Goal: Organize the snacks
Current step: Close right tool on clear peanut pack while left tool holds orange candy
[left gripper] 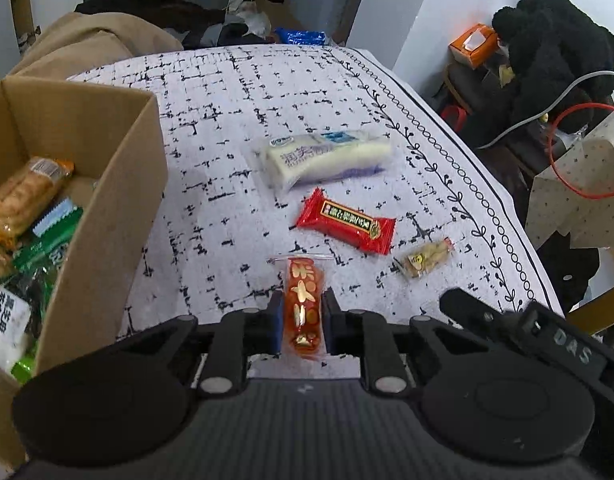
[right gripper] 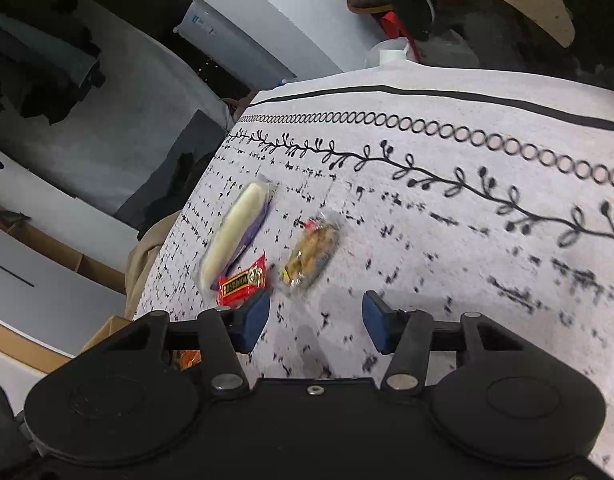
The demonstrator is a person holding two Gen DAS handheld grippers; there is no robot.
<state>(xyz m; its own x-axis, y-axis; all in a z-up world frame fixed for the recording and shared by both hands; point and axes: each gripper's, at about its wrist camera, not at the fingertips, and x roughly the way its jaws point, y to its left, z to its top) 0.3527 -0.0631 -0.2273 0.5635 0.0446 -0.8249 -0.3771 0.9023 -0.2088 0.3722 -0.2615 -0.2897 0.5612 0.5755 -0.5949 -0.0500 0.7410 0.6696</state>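
Observation:
My left gripper (left gripper: 302, 312) is shut on an orange-red snack bar (left gripper: 303, 304) with gold print and holds it just above the patterned tablecloth (left gripper: 211, 168). A cardboard box (left gripper: 119, 168) with several snack packs stands to its left. On the cloth lie a white wafer pack (left gripper: 327, 156), a red bar (left gripper: 347, 222) and a small clear cookie pack (left gripper: 425, 258). My right gripper (right gripper: 315, 320) is open and empty; the cookie pack (right gripper: 311, 258) lies just ahead of it, with the red bar (right gripper: 243, 282) and the white pack (right gripper: 235, 232) to the left.
The table's right edge drops off to a chair with a black fleece (left gripper: 555, 40), an orange tissue box (left gripper: 473, 44) and red and grey cables (left gripper: 563, 148). A beige coat (left gripper: 87, 40) and a blue pack (left gripper: 301, 36) lie beyond the far edge.

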